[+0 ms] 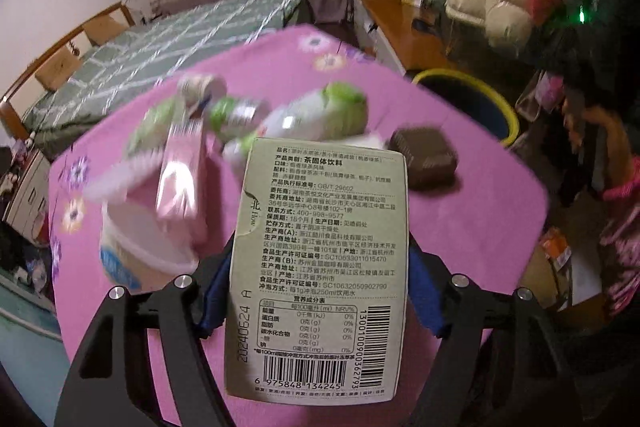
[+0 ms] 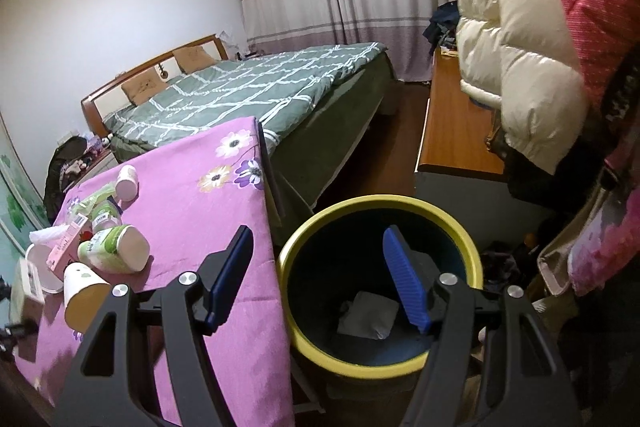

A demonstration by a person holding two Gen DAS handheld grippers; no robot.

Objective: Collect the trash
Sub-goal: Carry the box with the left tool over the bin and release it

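A flat green tea box (image 1: 320,267) is held close to the left camera, with its printed back and bar codes facing up. It is pinched on both sides by the blue pads of the left gripper (image 1: 320,291), so the jaws are closed on the box. The box is lifted above the pink flowered worktop (image 1: 460,227).

More trash is seen behind it on the worktop: a pink carton (image 1: 182,179), a white tub (image 1: 140,251), a green and white bottle (image 1: 320,115) lying on its side, and a brown packet (image 1: 424,157). These look blurry.

In the right view, the right gripper (image 2: 320,281) is held over the edge of the worktop and the bin (image 2: 380,219). Its jaws are wide apart and nothing is held between them. The bin has a yellow rim and stands on the floor just beside the worktop. A crumpled grey piece (image 2: 368,315) is seen at its bottom.
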